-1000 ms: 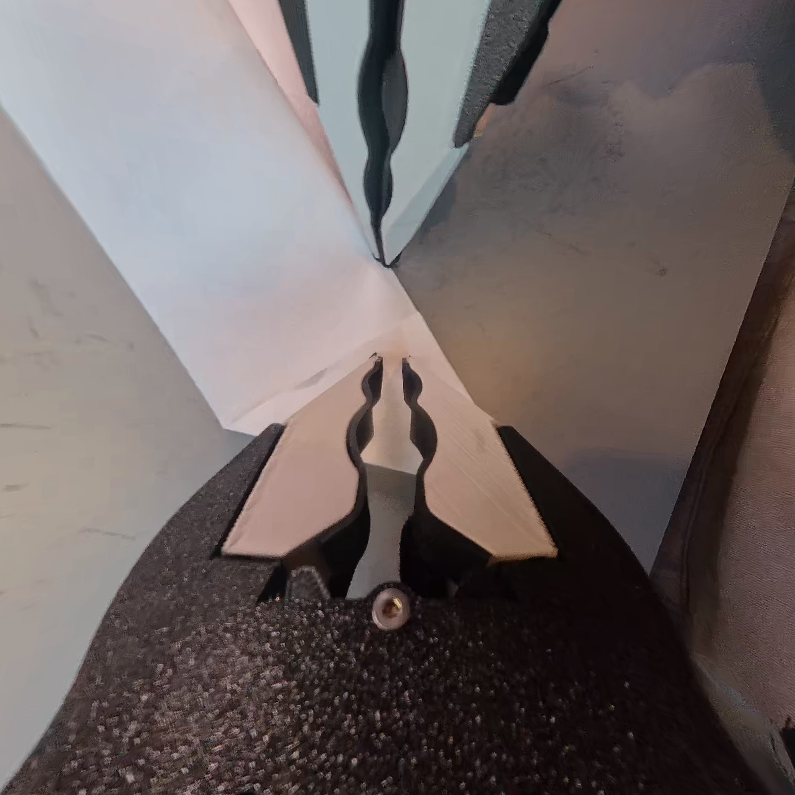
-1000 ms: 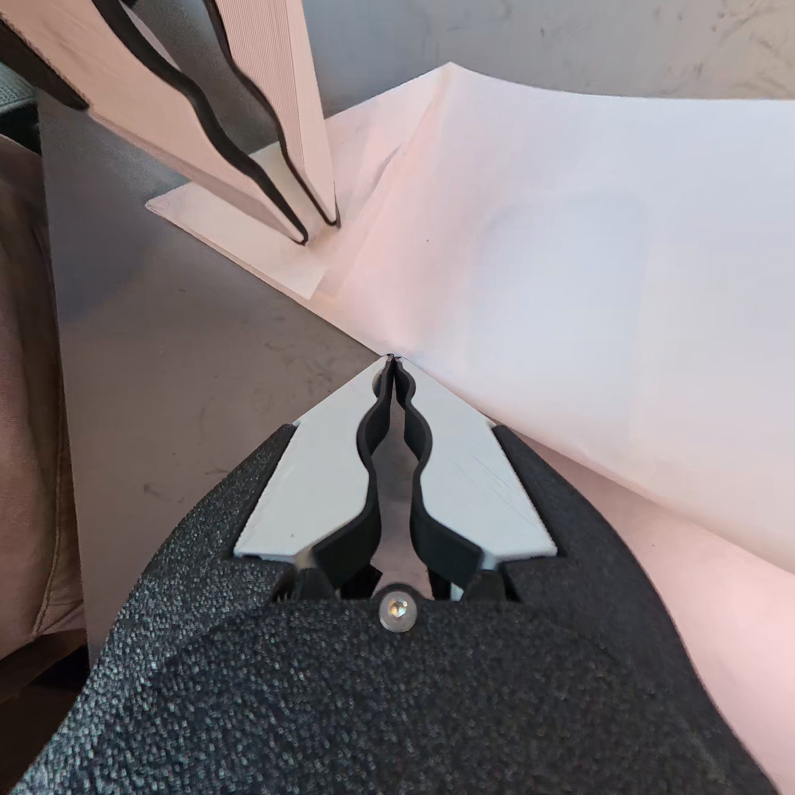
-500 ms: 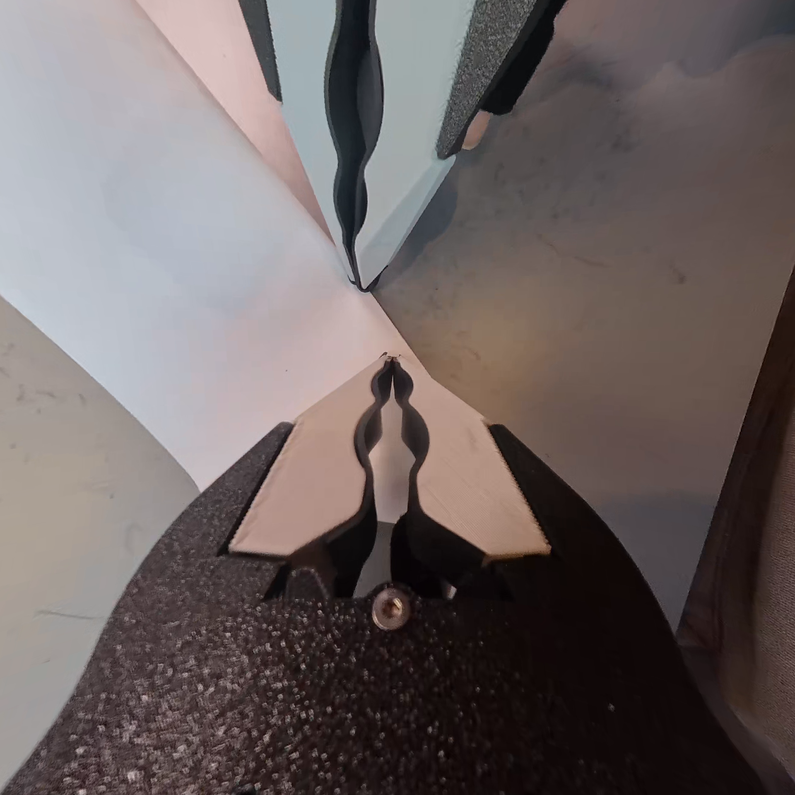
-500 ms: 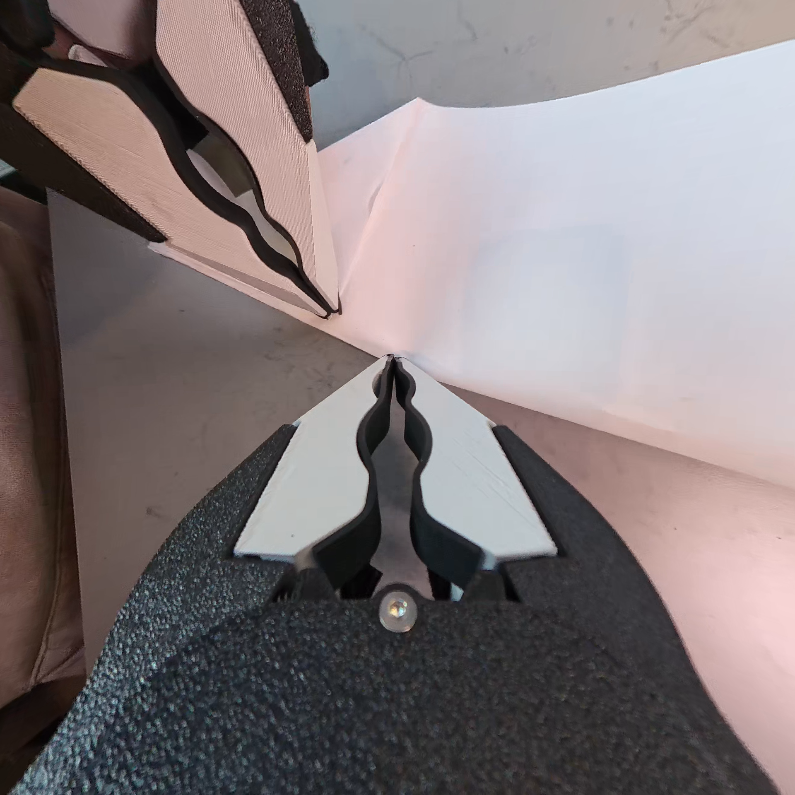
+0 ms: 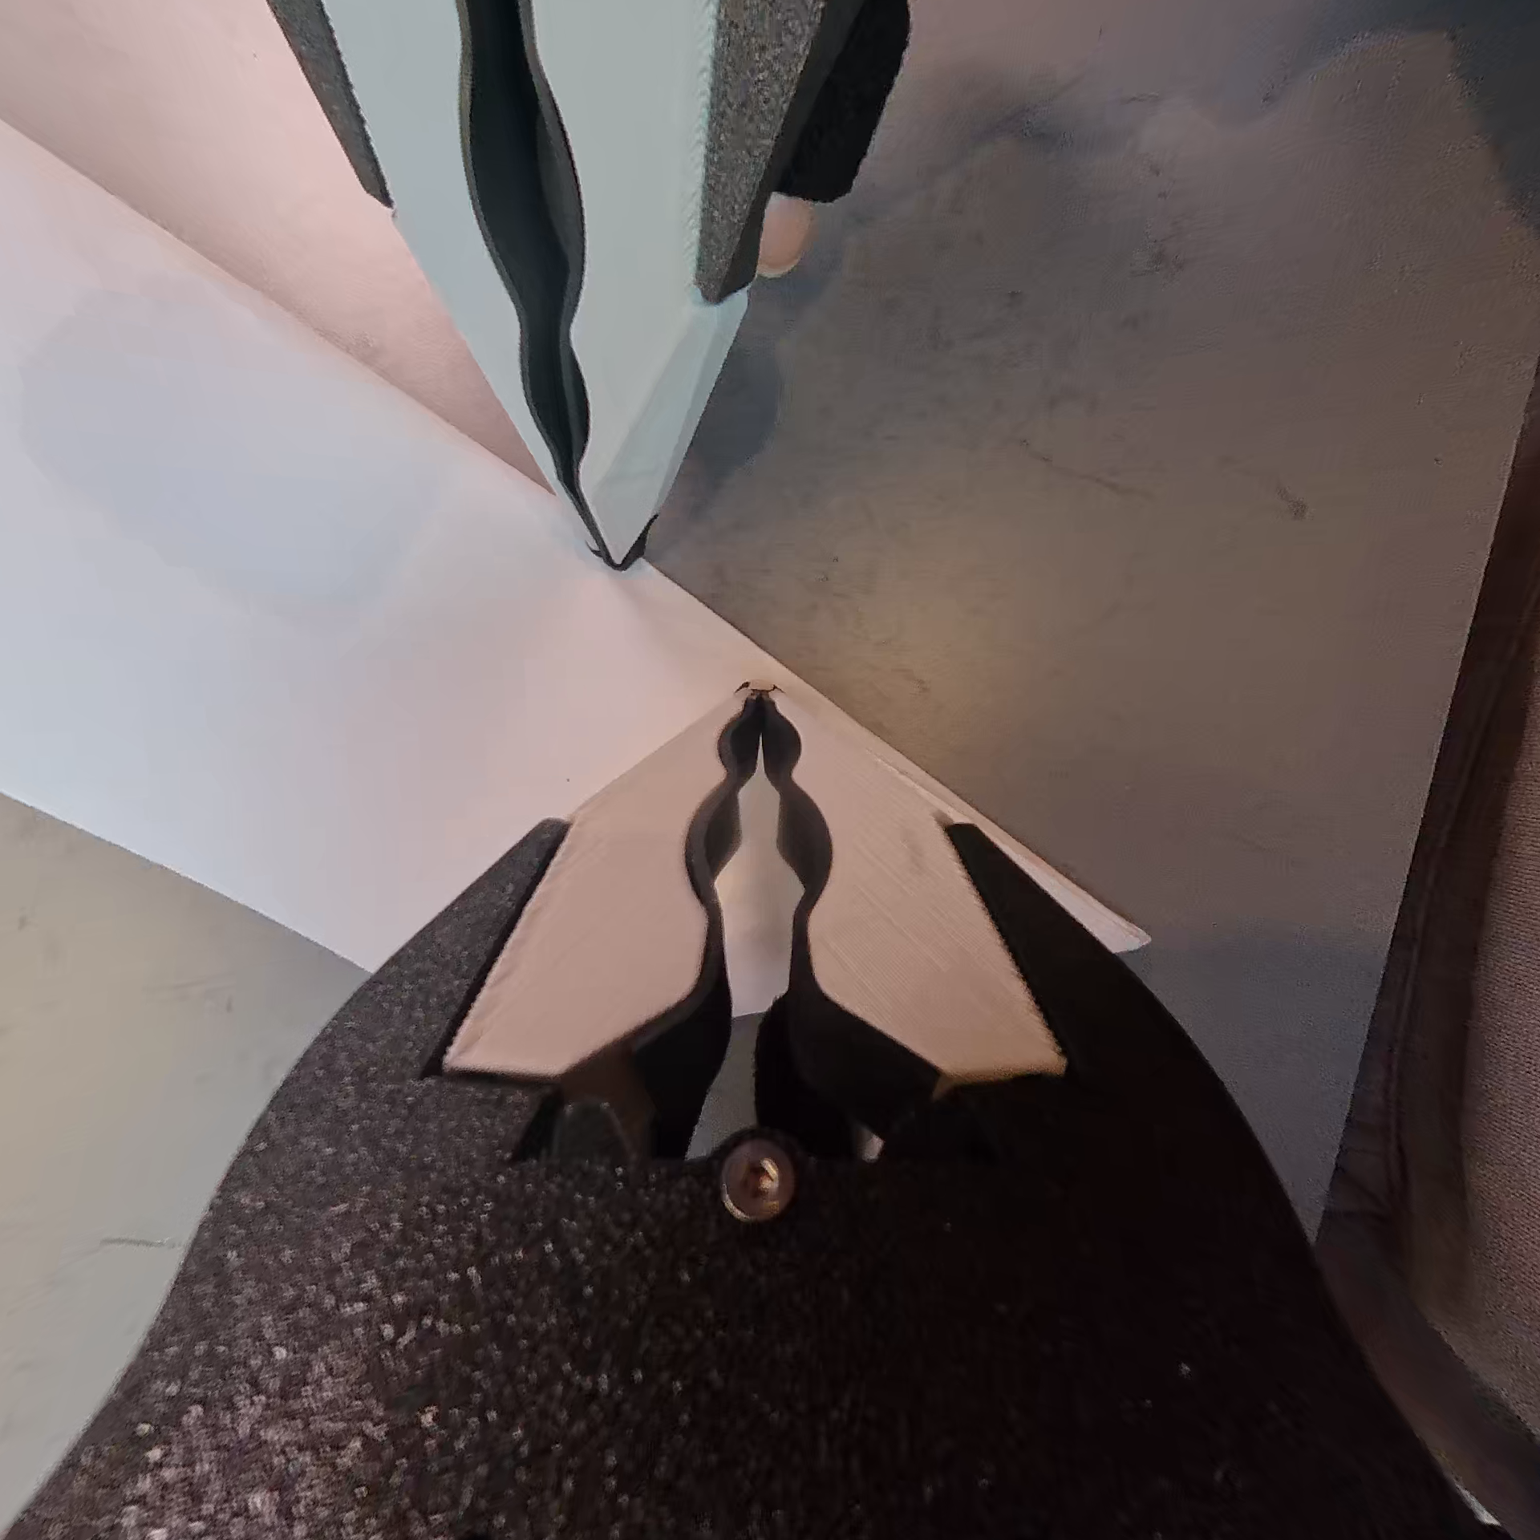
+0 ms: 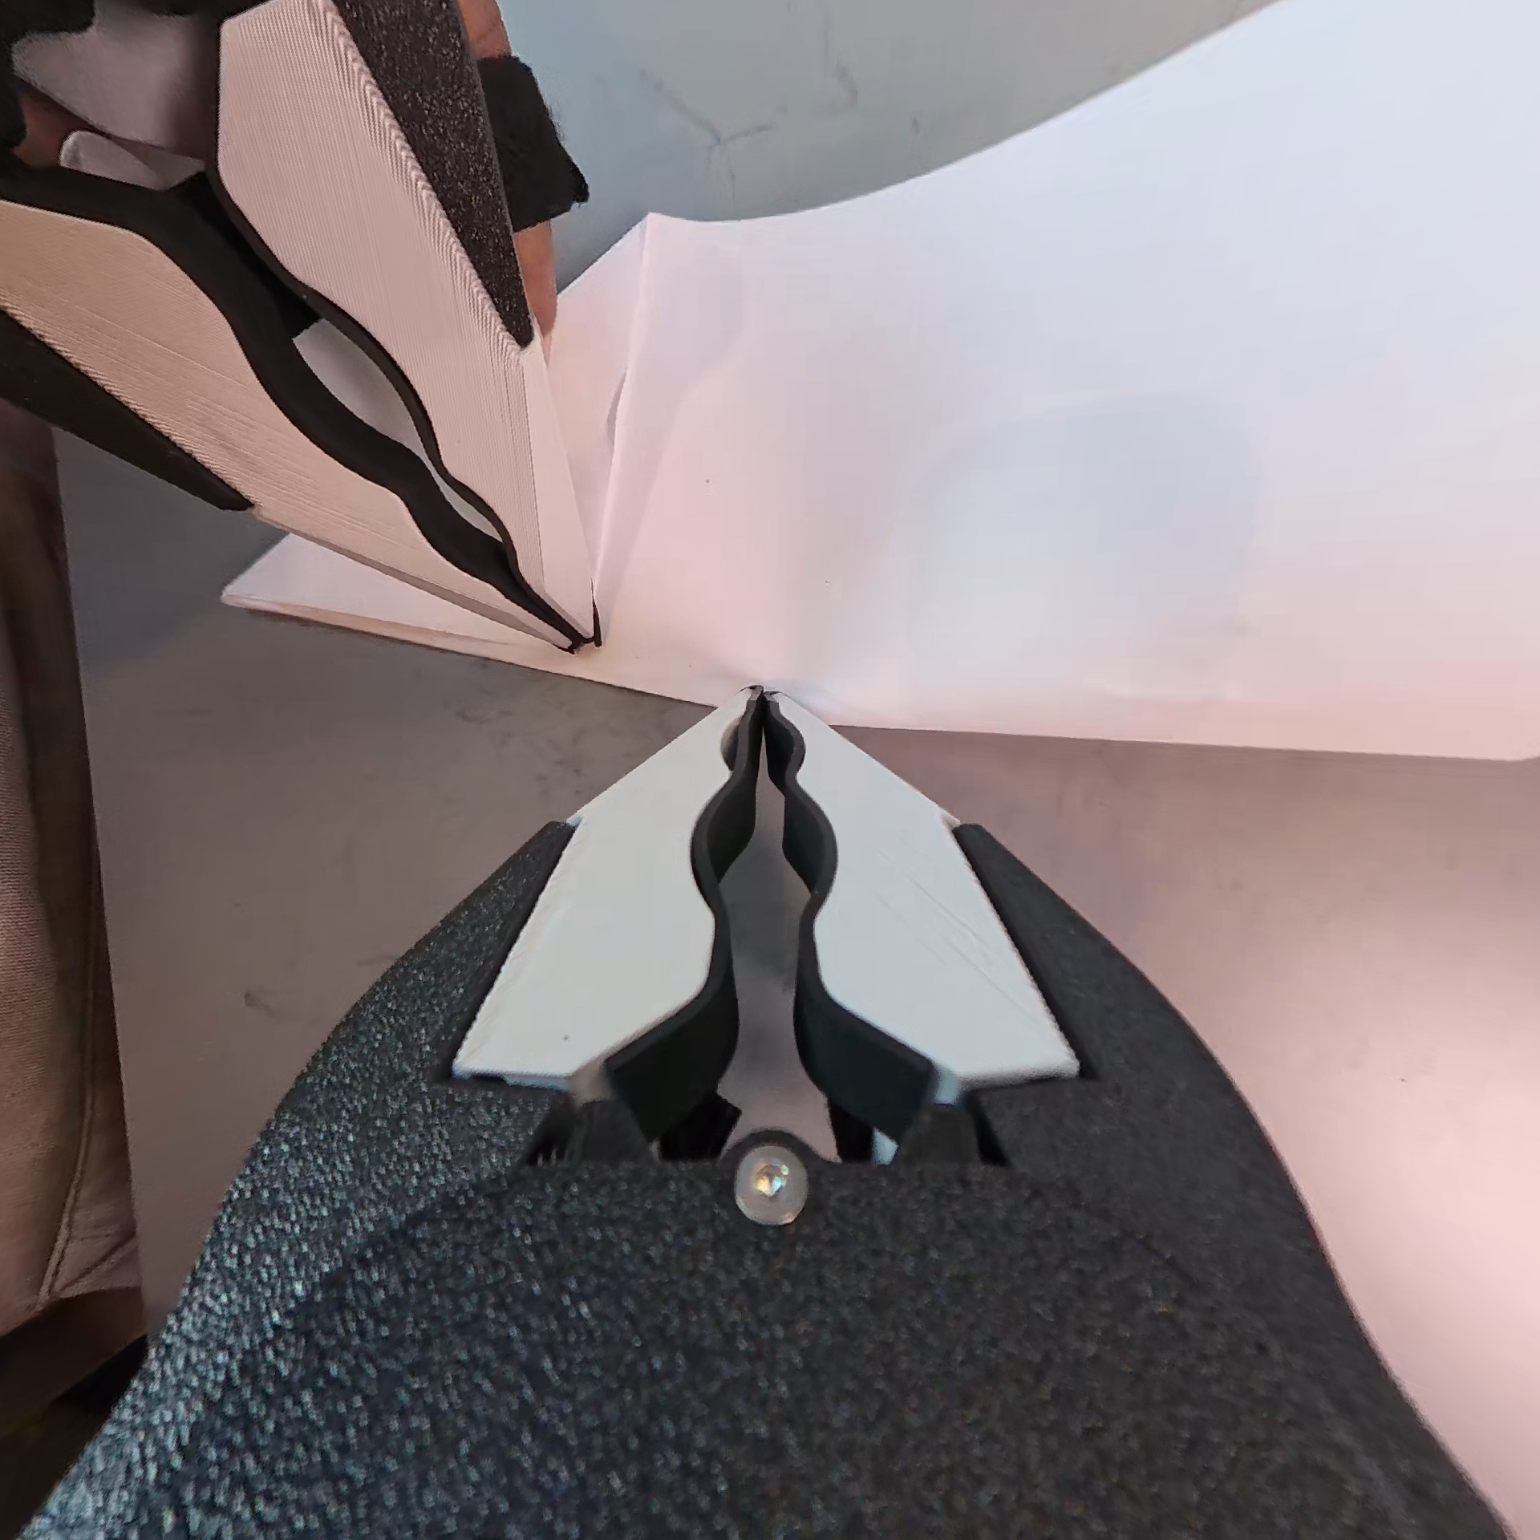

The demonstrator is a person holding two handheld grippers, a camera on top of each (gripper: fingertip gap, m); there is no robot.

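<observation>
Left tongs [image 5: 757,696] pinched tight on white paper [image 5: 292,625] edge. Right tongs [image 6: 757,693] pinched on same edge, just beside. Paper lifted, curving off grey worktop [image 6: 333,833], near its front edge.

Both grippers' jaws closed on white paper [image 6: 1042,433]

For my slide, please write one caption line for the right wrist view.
Both tongs, right and left, pinch one edge of a white paper sheet lifted over a grey table.
</observation>
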